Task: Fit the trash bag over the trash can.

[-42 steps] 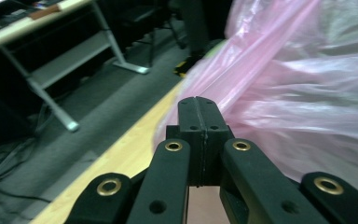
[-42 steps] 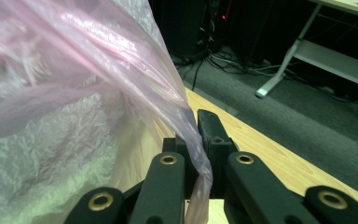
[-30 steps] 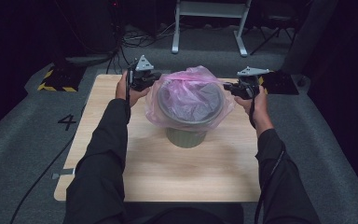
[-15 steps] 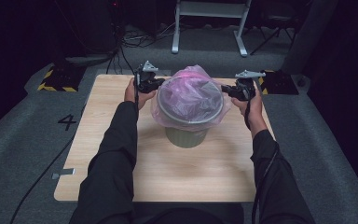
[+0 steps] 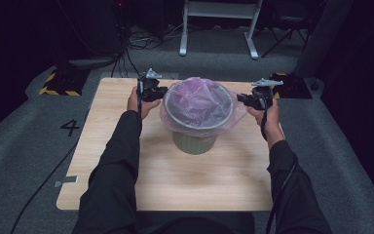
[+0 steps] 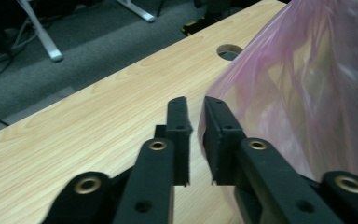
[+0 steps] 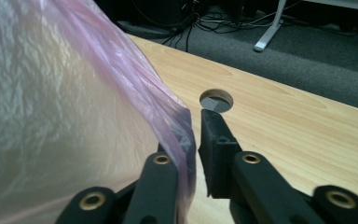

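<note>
The pink plastic bag (image 5: 199, 100) covers the bin (image 5: 194, 142) from the rim down — in the high view just the olive lower wall shows beneath the film, and what lies inside cannot be told. In the right gripper view the bag's edge (image 7: 179, 126) drapes over one jaw of the right gripper (image 7: 196, 135), hiding its tip. In the left gripper view the bag (image 6: 303, 88) is cut off by the top and right edges

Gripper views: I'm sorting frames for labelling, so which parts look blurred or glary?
Left gripper view: the pink bag is smeared, with pale glare; the fingers are sharp. Right gripper view: the bag is washed out. High view: dim surroundings.
</note>
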{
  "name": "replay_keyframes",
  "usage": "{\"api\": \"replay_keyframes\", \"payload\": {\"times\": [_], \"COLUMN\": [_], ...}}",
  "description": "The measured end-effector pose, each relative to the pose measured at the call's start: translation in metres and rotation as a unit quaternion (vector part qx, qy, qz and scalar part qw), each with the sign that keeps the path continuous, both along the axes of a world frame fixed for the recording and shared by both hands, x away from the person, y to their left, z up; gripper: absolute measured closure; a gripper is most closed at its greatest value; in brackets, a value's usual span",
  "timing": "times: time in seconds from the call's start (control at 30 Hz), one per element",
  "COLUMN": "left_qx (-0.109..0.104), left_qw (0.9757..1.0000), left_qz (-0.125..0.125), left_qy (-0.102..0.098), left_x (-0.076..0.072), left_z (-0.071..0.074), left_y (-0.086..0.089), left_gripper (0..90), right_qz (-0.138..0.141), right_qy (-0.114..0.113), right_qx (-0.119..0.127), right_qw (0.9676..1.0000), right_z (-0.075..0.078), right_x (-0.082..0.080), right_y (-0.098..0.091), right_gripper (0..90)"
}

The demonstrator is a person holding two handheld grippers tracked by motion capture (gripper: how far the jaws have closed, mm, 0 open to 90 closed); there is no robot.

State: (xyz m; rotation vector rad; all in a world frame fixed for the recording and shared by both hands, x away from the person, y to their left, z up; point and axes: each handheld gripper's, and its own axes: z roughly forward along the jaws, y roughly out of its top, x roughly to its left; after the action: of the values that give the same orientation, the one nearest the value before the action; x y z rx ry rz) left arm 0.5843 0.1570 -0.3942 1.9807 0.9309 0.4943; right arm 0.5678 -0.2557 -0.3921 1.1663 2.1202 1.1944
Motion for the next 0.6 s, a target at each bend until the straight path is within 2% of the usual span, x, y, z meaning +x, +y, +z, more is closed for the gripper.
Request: {"api": "replay_keyframes", "payload": {"times": [0.07, 0.1, 0.17, 0.23, 0.3, 0.37, 0.47, 0.6], "left_qx": [-0.003, 0.004, 0.013, 0.019, 0.018, 0.029, 0.031, 0.047], "left_qw": [0.9999, 0.9999, 0.9995, 0.9990, 0.9985, 0.9976, 0.9958, 0.9909], "left_qz": [0.004, 0.008, -0.002, -0.002, -0.013, -0.029, -0.054, -0.099], "left_qy": [-0.010, -0.015, -0.027, -0.041, -0.049, -0.057, -0.067, -0.078], "left_x": [-0.008, -0.014, -0.027, -0.041, -0.056, -0.070, -0.091, -0.119], "left_z": [0.003, 0.006, 0.011, 0.013, 0.014, 0.015, 0.013, 0.008], "left_y": [0.007, 0.011, 0.020, 0.027, 0.037, 0.041, 0.041, 0.031], "left_gripper": [69.7, 64.8, 52.7, 45.1, 38.6, 34.3, 30.3, 26.4], "right_qz": [0.002, 0.008, 0.035, 0.052, 0.057, 0.059, 0.085, 0.109], "right_qy": [-0.007, -0.016, -0.027, -0.038, -0.046, -0.058, -0.074, -0.094], "right_qx": [-0.010, -0.012, -0.013, -0.020, -0.030, -0.047, -0.060, -0.088], "right_qw": [0.9999, 0.9998, 0.9989, 0.9977, 0.9968, 0.9954, 0.9918, 0.9856], "right_z": [0.000, 0.001, 0.003, 0.005, 0.007, 0.009, 0.012, 0.015], "right_x": [-0.005, -0.008, -0.015, -0.024, -0.031, -0.037, -0.050, -0.066], "right_y": [-0.002, -0.004, -0.007, -0.012, -0.016, -0.019, -0.020, -0.018], "right_gripper": [71.9, 66.0, 55.9, 48.1, 41.9, 35.0, 32.1, 31.4]}}
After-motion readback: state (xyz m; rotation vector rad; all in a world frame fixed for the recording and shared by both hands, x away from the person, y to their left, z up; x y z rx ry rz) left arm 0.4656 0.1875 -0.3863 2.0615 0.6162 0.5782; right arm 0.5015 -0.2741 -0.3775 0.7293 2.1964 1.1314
